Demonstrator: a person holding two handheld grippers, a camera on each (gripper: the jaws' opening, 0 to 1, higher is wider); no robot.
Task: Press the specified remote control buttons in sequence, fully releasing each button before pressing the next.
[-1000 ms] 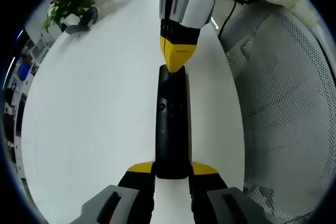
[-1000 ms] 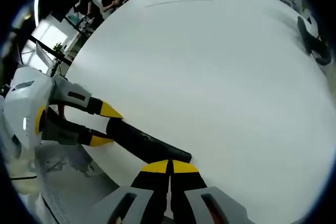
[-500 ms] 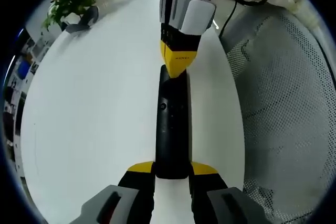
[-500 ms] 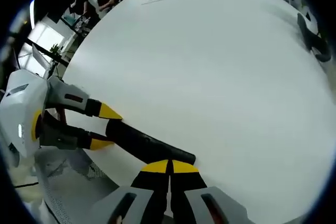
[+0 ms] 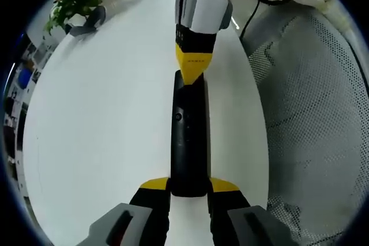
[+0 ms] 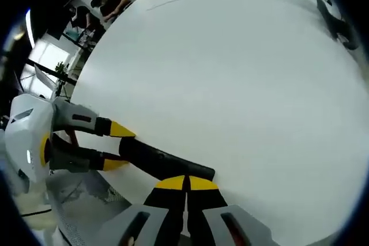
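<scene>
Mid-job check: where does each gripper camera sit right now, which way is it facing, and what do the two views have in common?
Left gripper view: rides the left gripper, looking along the black remote clamped in its jaws; the right gripper meets the remote's far end.
Right gripper view: rides the right gripper, jaws together over the remote's end, looking across the white table; the left gripper enters from the left.
Shared: remote, table, both grippers.

Bare tabletop [image 6: 242, 84] — plant [image 5: 78, 1] far-off
</scene>
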